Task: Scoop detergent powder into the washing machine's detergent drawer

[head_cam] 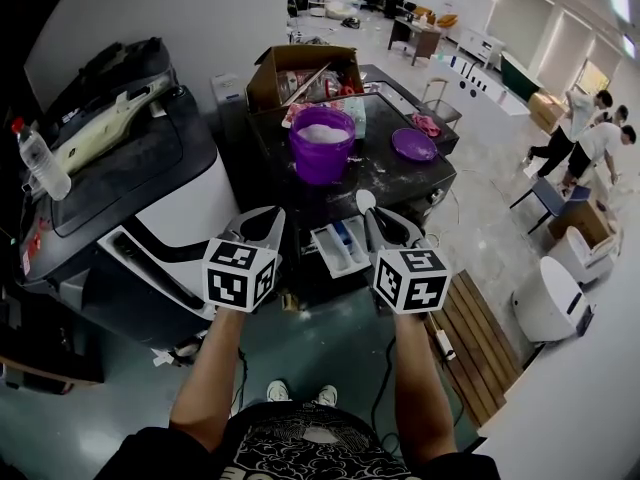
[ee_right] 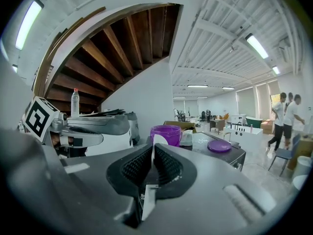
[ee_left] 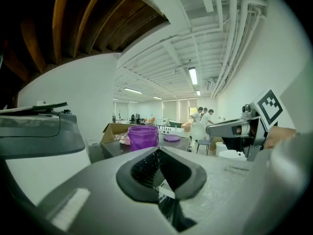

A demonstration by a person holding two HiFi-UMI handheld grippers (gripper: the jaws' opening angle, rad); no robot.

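Note:
A purple bucket (head_cam: 322, 144) of white powder stands on the dark washing machine top (head_cam: 400, 178), and it also shows in the gripper views (ee_left: 143, 136) (ee_right: 166, 134). Its purple lid (head_cam: 414, 144) lies to the right. The white detergent drawer (head_cam: 340, 248) is pulled out at the front. Level with the drawer's right side, my right gripper (head_cam: 374, 224) (ee_right: 153, 166) is shut on the thin handle of a white scoop (head_cam: 366, 201) (ee_right: 159, 141), whose bowl points up. My left gripper (head_cam: 262, 230) (ee_left: 160, 168) hangs left of the drawer, jaws together and holding nothing.
A black and white machine (head_cam: 170, 198) fills the left, with a plastic bottle (head_cam: 40, 163) on it. A cardboard box (head_cam: 300, 73) sits behind the bucket. A wooden pallet (head_cam: 480, 338) lies on the floor at right. People (head_cam: 590, 138) stand far right.

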